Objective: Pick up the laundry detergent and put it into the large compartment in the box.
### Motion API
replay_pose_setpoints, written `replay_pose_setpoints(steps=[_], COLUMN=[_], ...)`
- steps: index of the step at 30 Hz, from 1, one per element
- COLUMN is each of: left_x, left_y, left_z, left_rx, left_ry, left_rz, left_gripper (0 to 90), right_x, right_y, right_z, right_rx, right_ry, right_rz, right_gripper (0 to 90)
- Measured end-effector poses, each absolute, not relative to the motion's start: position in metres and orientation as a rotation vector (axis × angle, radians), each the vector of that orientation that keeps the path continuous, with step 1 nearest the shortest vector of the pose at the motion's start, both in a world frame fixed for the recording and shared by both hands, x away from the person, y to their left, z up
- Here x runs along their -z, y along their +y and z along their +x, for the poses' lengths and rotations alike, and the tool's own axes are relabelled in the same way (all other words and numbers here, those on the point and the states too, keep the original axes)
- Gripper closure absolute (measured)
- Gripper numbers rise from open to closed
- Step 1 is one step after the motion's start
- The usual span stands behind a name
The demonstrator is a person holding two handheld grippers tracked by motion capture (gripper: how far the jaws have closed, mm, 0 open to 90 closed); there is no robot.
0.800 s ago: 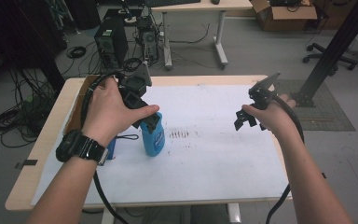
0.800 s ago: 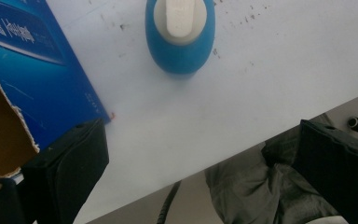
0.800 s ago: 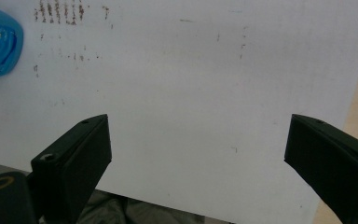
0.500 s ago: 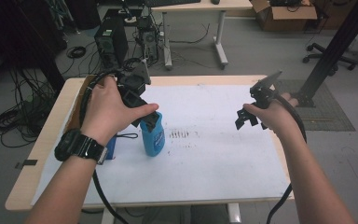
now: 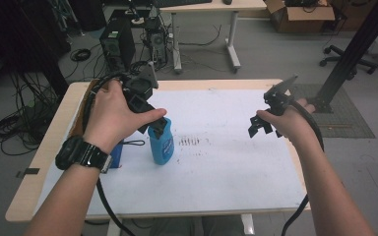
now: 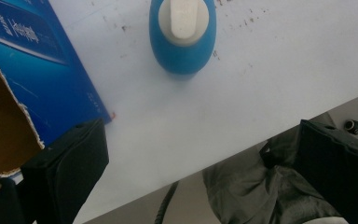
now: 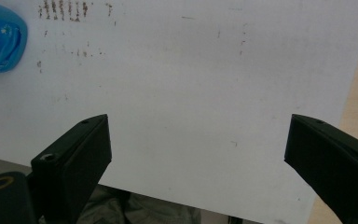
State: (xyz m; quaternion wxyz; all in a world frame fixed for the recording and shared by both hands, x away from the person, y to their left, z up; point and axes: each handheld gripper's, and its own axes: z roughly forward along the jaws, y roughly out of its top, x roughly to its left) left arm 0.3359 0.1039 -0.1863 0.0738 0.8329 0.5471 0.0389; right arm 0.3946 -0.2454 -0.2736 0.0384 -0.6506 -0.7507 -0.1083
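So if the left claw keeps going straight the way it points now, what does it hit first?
Probably the blue bottle: the left claw hangs open above it, pointing down, with the bottle's white cap ahead of the jaws. If it passes beside it, the white table top comes next. Depth is hard to judge.

No word, number or brand can be read for certain. The blue box [image 6: 37, 70] carries a line of pale lettering along its upper edge in the left gripper view, too small and slanted to make out. The blue bottle [image 5: 161, 146] has a pale label on its front in the high view, and a few white marks show on it in the right gripper view [image 7: 0, 42], all too blurred to read.
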Motion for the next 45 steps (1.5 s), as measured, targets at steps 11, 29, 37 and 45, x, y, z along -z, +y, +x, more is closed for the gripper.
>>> replay_pose_setpoints(steps=[11,29,37,45], left_x=[0.182,0.181,0.180,0.187], left_y=[0.102,0.097,0.093,0.089], left_z=[0.336,0.352,0.360,0.372], left_rx=[-0.130,-0.146,-0.154,-0.147], left_ry=[1.648,1.637,1.634,1.640], left_rz=[2.497,2.515,2.527,2.540], left_gripper=[3.7,3.9,3.9,3.9], right_x=[0.271,0.272,0.272,0.273], right_y=[-0.245,-0.246,-0.246,-0.244], right_z=[0.392,0.395,0.394,0.395], right_rx=[0.341,0.338,0.339,0.333], right_ry=[-2.312,-2.318,-2.324,-2.334], right_rz=[-1.982,-1.978,-1.976,-1.966], right_gripper=[7.3,7.3,7.3,7.3])
